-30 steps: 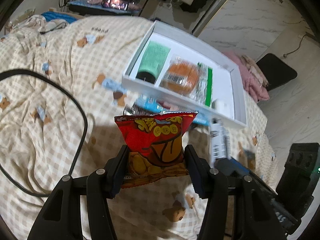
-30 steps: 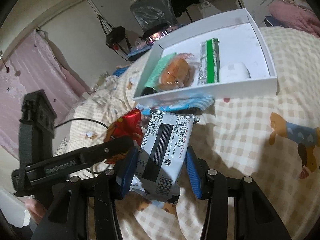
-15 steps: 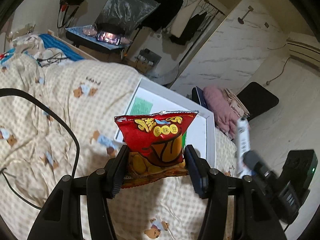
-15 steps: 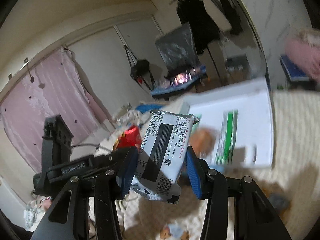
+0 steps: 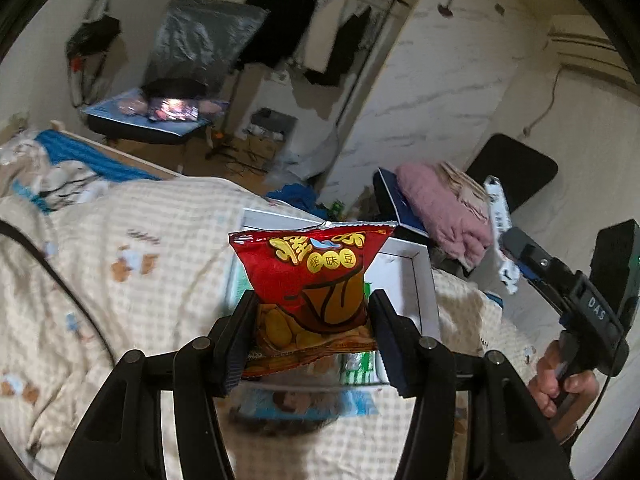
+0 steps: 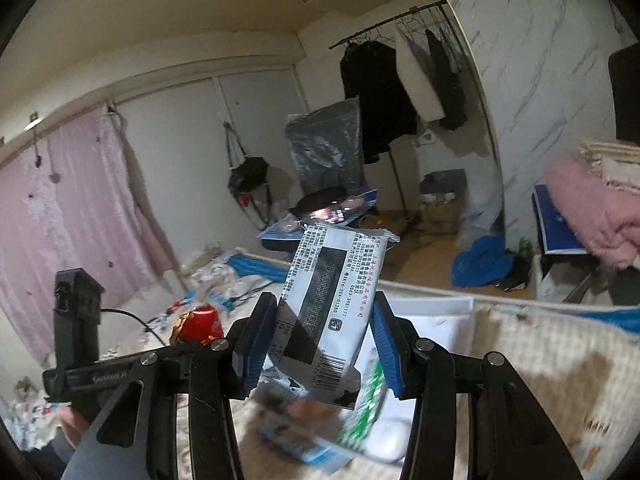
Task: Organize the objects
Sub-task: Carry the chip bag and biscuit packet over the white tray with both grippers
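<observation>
Two grippers each hold a packet above the bed. Left wrist view: the left gripper (image 5: 312, 344) stands half-open, its pads pinching a red snack bag (image 5: 310, 280) printed "怪味豆", over the white box (image 5: 424, 296) on the checked quilt (image 5: 120, 280). Right wrist view: the right gripper (image 6: 320, 352) clamps a grey-white packet (image 6: 328, 308), barcode and fine print outward, above the same box.

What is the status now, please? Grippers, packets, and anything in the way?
Left gripper shut on red packet. Right gripper shut on grey packet. Both above white box. Nothing in the way.
</observation>
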